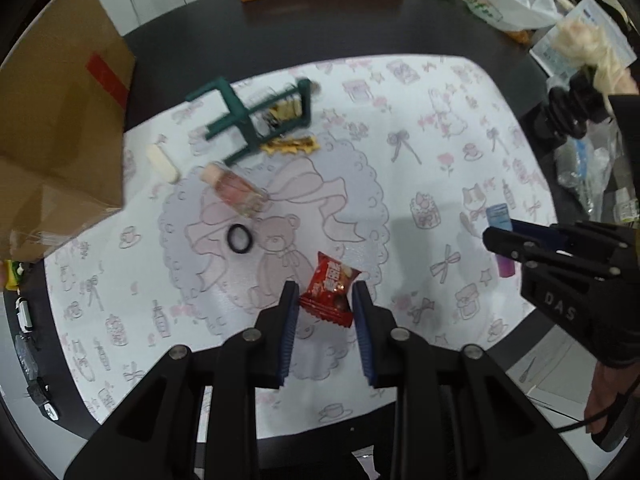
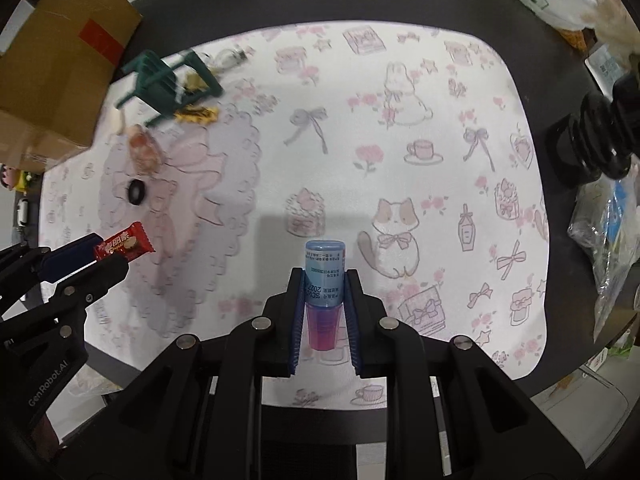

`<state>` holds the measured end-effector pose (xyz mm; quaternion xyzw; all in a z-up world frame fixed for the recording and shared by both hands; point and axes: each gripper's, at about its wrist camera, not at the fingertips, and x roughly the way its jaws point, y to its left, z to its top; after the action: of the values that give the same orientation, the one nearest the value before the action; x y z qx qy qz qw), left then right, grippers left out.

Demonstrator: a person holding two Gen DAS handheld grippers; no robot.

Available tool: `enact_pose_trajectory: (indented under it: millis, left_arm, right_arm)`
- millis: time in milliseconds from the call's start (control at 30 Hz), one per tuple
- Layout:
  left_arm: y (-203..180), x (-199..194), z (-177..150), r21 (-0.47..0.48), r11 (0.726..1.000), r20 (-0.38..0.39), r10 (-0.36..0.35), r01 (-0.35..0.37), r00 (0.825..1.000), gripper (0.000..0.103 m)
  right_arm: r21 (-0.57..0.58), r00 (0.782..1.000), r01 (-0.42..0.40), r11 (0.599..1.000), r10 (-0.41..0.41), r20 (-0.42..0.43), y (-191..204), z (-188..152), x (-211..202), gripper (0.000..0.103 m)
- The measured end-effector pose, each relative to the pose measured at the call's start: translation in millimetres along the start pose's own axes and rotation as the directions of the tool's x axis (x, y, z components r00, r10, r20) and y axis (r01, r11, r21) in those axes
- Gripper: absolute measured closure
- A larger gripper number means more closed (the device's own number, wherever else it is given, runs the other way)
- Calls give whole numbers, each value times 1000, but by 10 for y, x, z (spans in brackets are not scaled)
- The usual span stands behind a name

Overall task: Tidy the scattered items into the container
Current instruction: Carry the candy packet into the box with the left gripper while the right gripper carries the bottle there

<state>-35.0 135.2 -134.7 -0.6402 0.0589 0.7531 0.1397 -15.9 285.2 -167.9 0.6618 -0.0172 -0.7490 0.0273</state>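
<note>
Clamping a red snack packet, left gripper; right gripper seemingly pinches 1 blue bottle

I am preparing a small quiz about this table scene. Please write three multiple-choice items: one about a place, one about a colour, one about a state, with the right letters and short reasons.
1. Where is the black ring?
A. on the patterned mat
B. inside the cardboard box
C. in the left gripper

2. What colour is the snack packet?
A. green
B. red
C. white

3. What is the state of the right gripper?
A. open and empty
B. shut on the black ring
C. shut on the small bottle

Answers:
1 A: the black ring lies on the patterned mat.
2 B: the snack packet in the left gripper is red.
3 C: the right gripper clamps the small bottle.
</note>
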Motion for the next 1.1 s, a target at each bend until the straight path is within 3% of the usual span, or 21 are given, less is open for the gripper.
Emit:
enact_pose_trajectory:
  millis: [33, 100, 567, 1100]
  left_arm:
    - [20, -71, 26, -5, 1000, 8, -3, 3, 1000, 76]
    - [179, -203, 37, -33, 999, 21, -6, 7, 1000, 76]
    - [1136, -983, -59, -254, 967, 66, 44, -26, 997, 76]
    - [1616, -1309, -14, -340, 940, 95, 81, -44, 992, 76]
  right_arm:
    - [-9, 1000, -2, 1000, 2, 10, 64, 4, -58, 84]
    - [-24, 1000, -3, 1000, 4, 16, 40, 320, -202, 84]
    - [-57, 997, -61, 997, 63, 40, 682, 475, -1061, 84]
    - [-133, 992, -93, 987, 104, 77, 1297, 841, -1298, 84]
